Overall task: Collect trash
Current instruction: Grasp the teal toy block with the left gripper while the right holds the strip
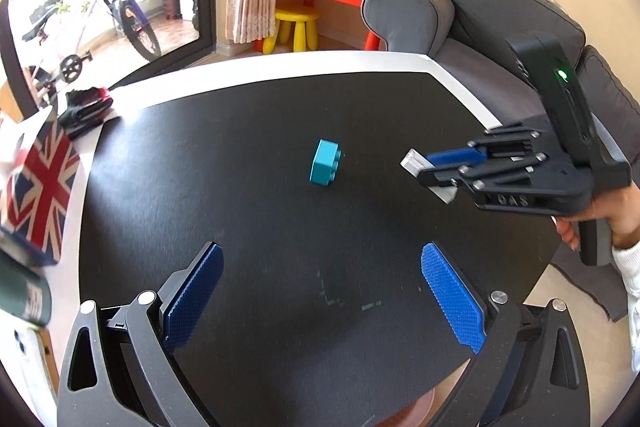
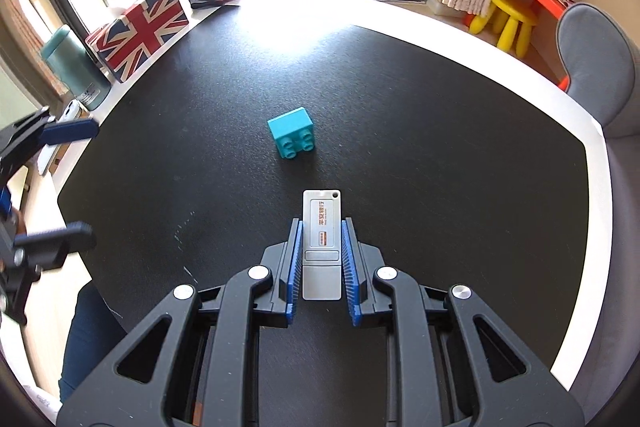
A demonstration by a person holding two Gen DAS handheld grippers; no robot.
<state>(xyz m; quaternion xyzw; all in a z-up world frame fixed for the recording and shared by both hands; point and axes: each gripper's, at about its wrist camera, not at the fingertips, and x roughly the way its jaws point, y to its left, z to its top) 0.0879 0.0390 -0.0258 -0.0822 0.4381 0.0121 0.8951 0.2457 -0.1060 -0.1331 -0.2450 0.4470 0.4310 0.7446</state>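
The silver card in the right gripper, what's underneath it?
Under the silver card, held off the surface between the right gripper's fingers, only the black tabletop shows. The patch directly beneath it is hidden in the right wrist view.

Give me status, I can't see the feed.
Right claw shut on silver token. Left claw open, empty. Teal block alone on black table. Nothing in the way.

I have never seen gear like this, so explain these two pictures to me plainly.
There is no robot here: a person holds a two-finger clamp in each hand, with a wide-angle camera on each looking along the fingers. The left camera shows the open left hand-held gripper over a black table, with the other tool to its right. The right camera shows the right hand-held gripper clamping a silver USB-style stick. A turquoise toy brick lies alone on the table.
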